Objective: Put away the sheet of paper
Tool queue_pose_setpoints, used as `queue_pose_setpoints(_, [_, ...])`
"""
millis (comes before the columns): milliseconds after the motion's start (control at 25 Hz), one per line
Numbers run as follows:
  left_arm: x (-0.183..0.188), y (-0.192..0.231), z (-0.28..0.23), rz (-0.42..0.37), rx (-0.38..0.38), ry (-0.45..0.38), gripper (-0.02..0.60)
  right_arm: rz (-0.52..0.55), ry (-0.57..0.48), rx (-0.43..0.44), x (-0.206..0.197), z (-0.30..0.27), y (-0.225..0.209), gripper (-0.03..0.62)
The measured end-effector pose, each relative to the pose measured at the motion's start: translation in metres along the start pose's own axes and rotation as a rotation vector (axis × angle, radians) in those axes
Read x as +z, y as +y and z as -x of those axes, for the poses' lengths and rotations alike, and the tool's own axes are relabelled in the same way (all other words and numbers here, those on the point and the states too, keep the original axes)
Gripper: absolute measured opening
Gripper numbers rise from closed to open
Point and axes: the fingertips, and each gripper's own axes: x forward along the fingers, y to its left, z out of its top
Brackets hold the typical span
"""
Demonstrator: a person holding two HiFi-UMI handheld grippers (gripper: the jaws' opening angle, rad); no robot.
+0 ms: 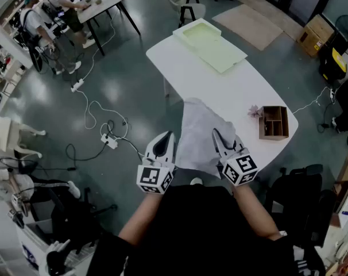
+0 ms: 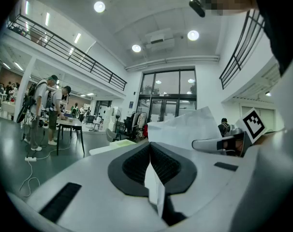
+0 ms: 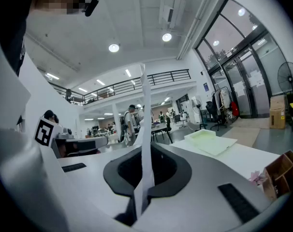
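Note:
A white sheet of paper (image 1: 197, 134) hangs lifted above the near end of the white table (image 1: 237, 91), held at both near corners. My left gripper (image 1: 164, 144) is shut on its left corner; the paper edge (image 2: 153, 185) shows pinched between the dark pads. My right gripper (image 1: 222, 141) is shut on the right corner, and the sheet (image 3: 146, 149) rises thin and upright from its closed jaws. Both grippers point roughly level. A pale green open folder (image 1: 211, 43) lies at the table's far end.
A small wooden compartment box (image 1: 274, 122) and a pink flower (image 1: 254, 111) sit at the table's right edge. Cables and power strips (image 1: 108, 140) trail on the floor to the left. People stand at a black table (image 1: 99, 2) far left. A black chair (image 1: 294, 188) is near right.

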Motion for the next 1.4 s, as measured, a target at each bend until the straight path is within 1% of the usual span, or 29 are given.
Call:
queue_pose_setpoints(240, [-0.003,-0.006,-0.003,-0.004,0.003,0.005,0.005,-0.001,-0.004,-0.010,-0.004,0.007,-0.015,-0.002])
queue_pose_setpoints(360, [-0.004,-0.008,-0.002,-0.009,0.007,0.008,0.005,0.009,0.020,-0.015,-0.010,0.008,-0.015,-0.002])
queue_pose_setpoints(440, [-0.004,-0.006,-0.001,-0.010,0.019,0.013,0.005,0.031,0.039,-0.003,-0.014,0.005,-0.010,-0.002])
queue_pose_setpoints(640, [-0.008,0.006,0.001,-0.008,0.057,0.032,0.005,0.018,0.055,0.036,-0.019,-0.010,0.000,-0.002])
queue_pose_setpoints(720, [-0.009,0.017,0.000,0.005,0.060,0.037,0.005,0.012,0.066,0.027,-0.021,-0.020,0.000,-0.002])
queue_pose_setpoints(840, [-0.017,0.032,-0.009,0.030,0.038,0.061,0.005,0.008,0.088,-0.002,-0.023,-0.036,-0.004,-0.002])
queue_pose_setpoints(1000, [-0.022,0.058,-0.033,0.055,0.006,0.068,0.005,0.005,0.106,-0.021,-0.024,-0.070,-0.011,-0.002])
queue_pose_setpoints(1120, [-0.019,0.082,-0.056,0.069,-0.013,0.067,0.005,0.003,0.122,-0.037,-0.022,-0.101,-0.016,-0.002])
queue_pose_setpoints(1320, [-0.009,0.136,-0.100,0.072,-0.035,0.058,0.005,0.016,0.145,-0.034,-0.011,-0.172,-0.023,-0.002])
queue_pose_setpoints(1400, [-0.004,0.162,-0.119,0.088,-0.048,0.063,0.005,0.014,0.144,-0.037,-0.004,-0.205,-0.026,-0.002])
